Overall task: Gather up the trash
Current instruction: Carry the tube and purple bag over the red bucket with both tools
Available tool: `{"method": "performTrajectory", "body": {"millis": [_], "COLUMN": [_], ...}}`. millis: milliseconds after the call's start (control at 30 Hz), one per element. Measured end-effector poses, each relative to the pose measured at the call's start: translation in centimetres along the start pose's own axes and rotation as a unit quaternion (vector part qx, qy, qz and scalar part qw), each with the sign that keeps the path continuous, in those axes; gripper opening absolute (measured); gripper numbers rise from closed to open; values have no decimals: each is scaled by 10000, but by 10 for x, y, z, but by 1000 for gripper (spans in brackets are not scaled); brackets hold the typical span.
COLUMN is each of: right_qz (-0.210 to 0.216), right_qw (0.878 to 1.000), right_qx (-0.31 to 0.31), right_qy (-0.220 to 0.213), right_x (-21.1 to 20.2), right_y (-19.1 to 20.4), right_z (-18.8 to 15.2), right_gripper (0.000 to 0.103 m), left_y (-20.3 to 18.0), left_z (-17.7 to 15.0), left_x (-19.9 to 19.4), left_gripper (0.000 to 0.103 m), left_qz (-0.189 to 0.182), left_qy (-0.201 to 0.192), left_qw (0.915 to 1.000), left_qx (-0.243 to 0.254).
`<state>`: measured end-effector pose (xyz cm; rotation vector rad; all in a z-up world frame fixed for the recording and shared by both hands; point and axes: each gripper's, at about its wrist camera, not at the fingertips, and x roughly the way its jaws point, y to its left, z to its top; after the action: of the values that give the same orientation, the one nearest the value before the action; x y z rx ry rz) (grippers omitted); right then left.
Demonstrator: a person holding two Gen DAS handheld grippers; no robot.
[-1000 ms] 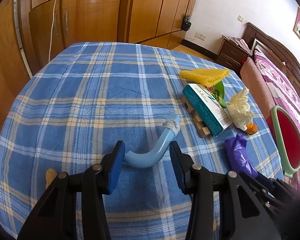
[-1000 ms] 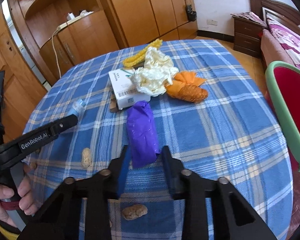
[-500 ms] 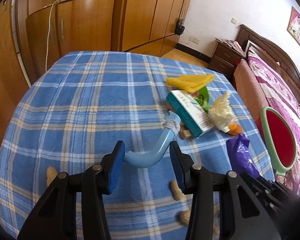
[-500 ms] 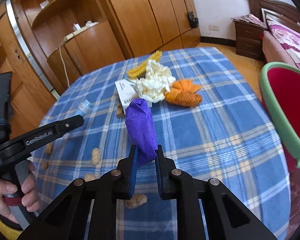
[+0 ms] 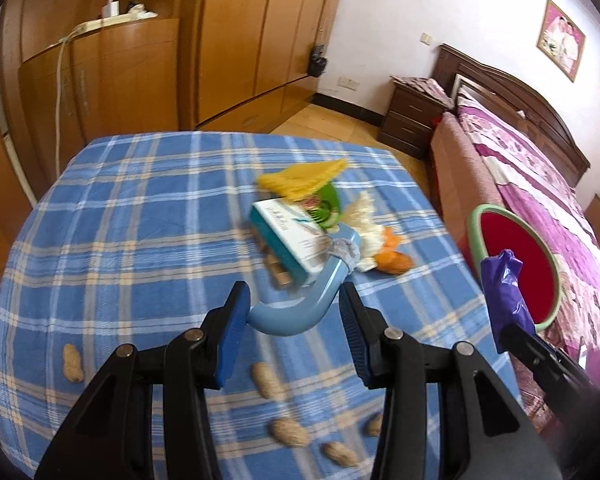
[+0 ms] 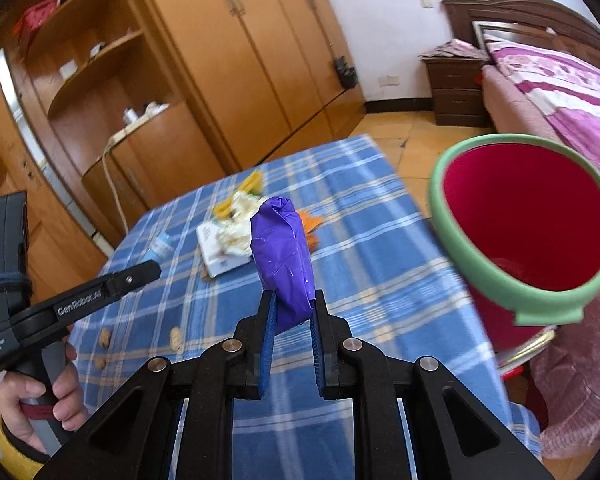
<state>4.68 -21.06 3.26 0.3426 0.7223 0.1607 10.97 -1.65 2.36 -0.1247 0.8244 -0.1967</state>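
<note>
Trash in hand: our right gripper (image 6: 293, 312) pinches a crumpled purple plastic wrapper (image 6: 283, 256) beside the red green-rimmed bin (image 6: 520, 300), while our left gripper (image 5: 294, 308) carries a curved blue plastic tube (image 5: 300, 308) above the table, both lifted for binning.

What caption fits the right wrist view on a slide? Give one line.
Right gripper carries a purple wrapper above the plaid table toward the red bin.

Wooden wardrobes (image 5: 236, 40) line white walls (image 5: 440, 4); a dark-framed bed (image 5: 540, 152) stands beside a nightstand (image 5: 410, 120).
</note>
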Motion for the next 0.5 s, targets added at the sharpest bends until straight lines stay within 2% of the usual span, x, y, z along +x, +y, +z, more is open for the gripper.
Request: {"method": "performTrajectory", "body": {"millis": [500], "right_qz": [-666], "right_qw": [9941], "right_qx": [641], "right_qy": [-570], "right_x": [-43], "right_y": [-65], "right_z": [11], "right_gripper": [16], "left_y": [-87], "left_z": [12], "left_x": [16], "left_gripper": [46], "left_qz": [-739], "left_qy": [176], "left_qw": [9948], "left_qx": [671]}}
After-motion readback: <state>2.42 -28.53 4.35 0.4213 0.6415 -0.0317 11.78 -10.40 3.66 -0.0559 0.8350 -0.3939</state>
